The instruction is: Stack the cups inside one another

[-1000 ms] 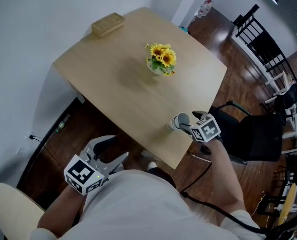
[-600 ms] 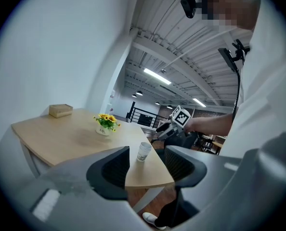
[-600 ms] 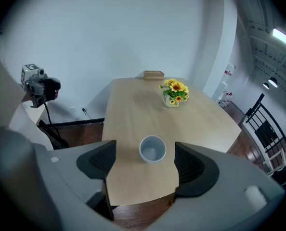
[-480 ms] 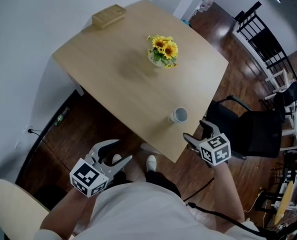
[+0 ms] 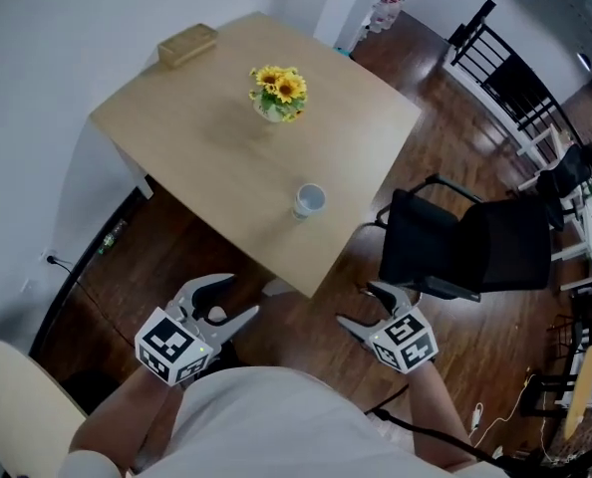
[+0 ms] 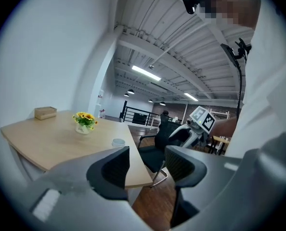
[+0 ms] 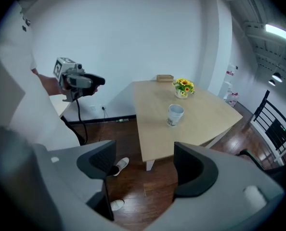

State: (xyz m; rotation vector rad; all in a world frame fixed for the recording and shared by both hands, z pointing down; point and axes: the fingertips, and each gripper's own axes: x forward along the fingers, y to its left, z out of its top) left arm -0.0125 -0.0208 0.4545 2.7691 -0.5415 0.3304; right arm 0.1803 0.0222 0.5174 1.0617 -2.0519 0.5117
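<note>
Apparently done: I see one cup, likely the nested stack, on the table; left gripper and right gripper hang released, empty.

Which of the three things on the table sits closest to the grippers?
The white cup, by the near edge; the sunflower pot stands farther back and the wooden box lies at the far corner.

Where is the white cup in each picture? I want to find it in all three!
Head view: the white cup stands near the picture's middle, on the table.
Left gripper view: the cup is small, left of centre, near the table's edge.
Right gripper view: the cup is right of centre, on the table.
Shared landmark: the sunflowers, always farther along the table than the cup.
</note>
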